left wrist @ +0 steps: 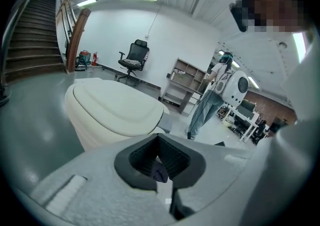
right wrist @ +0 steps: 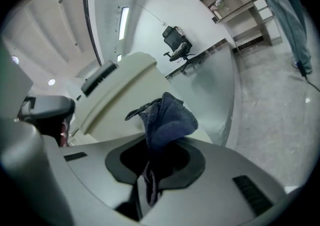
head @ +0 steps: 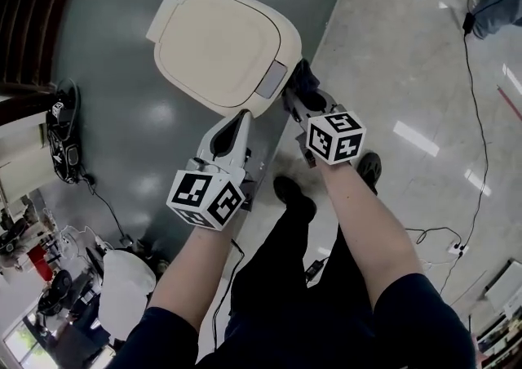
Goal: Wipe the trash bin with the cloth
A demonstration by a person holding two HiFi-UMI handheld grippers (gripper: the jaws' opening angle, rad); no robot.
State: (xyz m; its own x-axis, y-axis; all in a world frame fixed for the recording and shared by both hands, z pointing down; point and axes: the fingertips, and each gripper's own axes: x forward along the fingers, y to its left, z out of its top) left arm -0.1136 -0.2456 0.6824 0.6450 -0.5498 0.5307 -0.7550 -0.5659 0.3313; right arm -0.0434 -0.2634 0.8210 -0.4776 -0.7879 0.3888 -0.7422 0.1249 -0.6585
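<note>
Bare forearms (head: 363, 212) reach down toward the cream trash bin (head: 220, 45), which stands on the grey floor (head: 122, 73). The left hand-held gripper (head: 243, 117), jaws closed together, points at the lid's edge. The right hand-held gripper (head: 296, 95) pinches the dark blue cloth (right wrist: 167, 117) just beside the bin's side.

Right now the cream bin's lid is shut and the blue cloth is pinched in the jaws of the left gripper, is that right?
Not quite. The dark blue cloth is pinched in the jaws of the right gripper, not the left one, as the right gripper view shows. The lid of the cream trash bin is indeed shut.
</note>
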